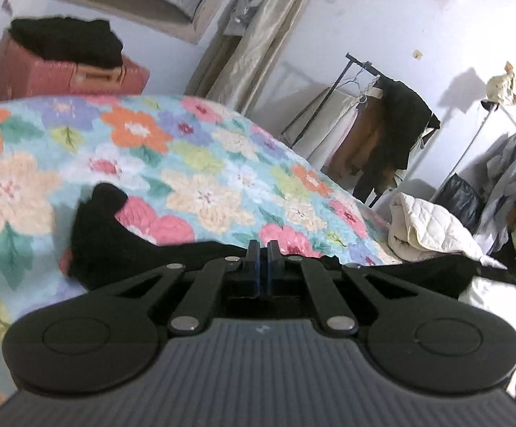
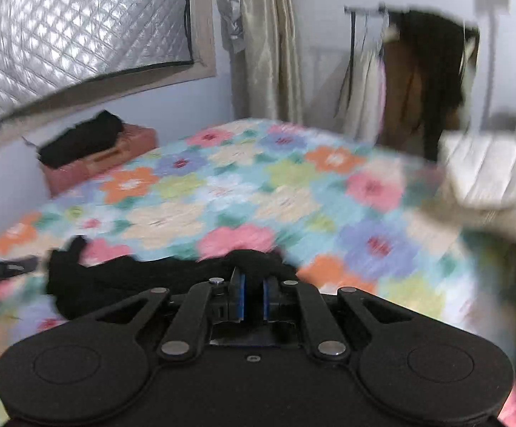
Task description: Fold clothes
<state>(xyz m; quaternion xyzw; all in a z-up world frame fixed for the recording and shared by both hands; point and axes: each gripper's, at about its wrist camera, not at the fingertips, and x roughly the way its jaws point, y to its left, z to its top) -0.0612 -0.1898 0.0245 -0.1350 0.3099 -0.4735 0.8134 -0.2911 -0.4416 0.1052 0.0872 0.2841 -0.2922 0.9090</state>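
Black garment (image 1: pixel 122 249) sits at the near edge of the floral bed (image 1: pixel 201 163), strung between my grippers. Left gripper (image 1: pixel 261 249) pressed together on its edge, right gripper (image 2: pixel 252 274) pinching a bunched fold. I'd keep both level and the cloth taut before laying it over. Both point slightly down toward the far side.
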